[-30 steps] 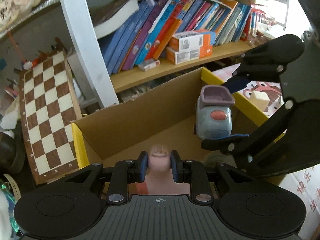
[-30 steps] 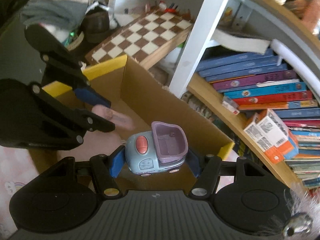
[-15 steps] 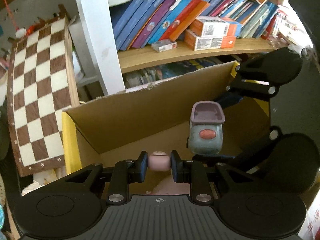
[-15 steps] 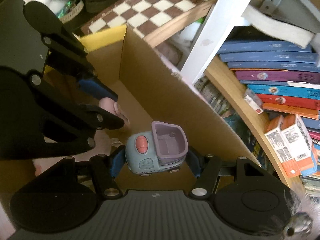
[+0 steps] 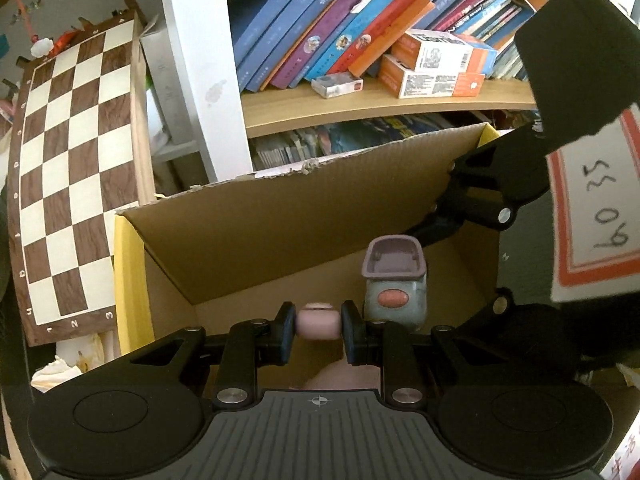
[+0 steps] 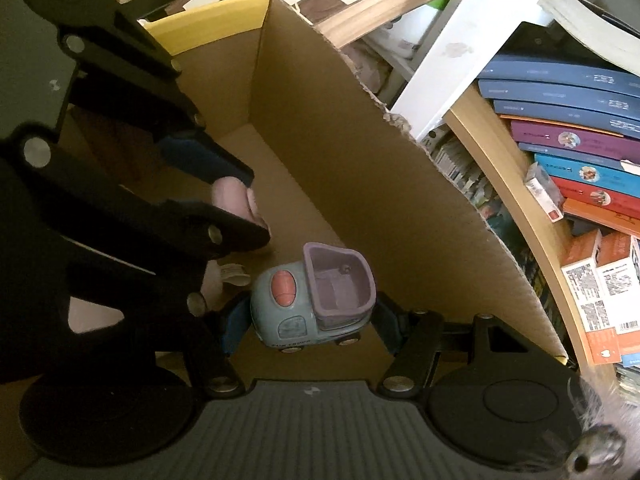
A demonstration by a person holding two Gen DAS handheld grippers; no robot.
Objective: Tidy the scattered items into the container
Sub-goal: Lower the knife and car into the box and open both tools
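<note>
My left gripper [image 5: 318, 326] is shut on a soft pink toy [image 5: 318, 322] and holds it inside the open cardboard box [image 5: 280, 240]. My right gripper [image 6: 310, 320] is shut on a grey-blue toy truck [image 6: 308, 304] with a purple tub, also inside the box [image 6: 360, 168], low near its floor. The truck shows in the left wrist view [image 5: 394, 284] just right of my left fingers. The left gripper and pink toy [image 6: 232, 196] show at the left of the right wrist view. More pink material lies beneath the left gripper.
The box has yellow outer faces [image 5: 128, 280] and a torn back rim. A chessboard [image 5: 68, 176] leans to its left. Behind stands a shelf with a white post [image 5: 200, 60], books [image 5: 320, 32] and orange-white cartons [image 5: 436, 64].
Both grippers have moved forward and down into the box, each still holding its toy. The box walls now fill more of both views.
</note>
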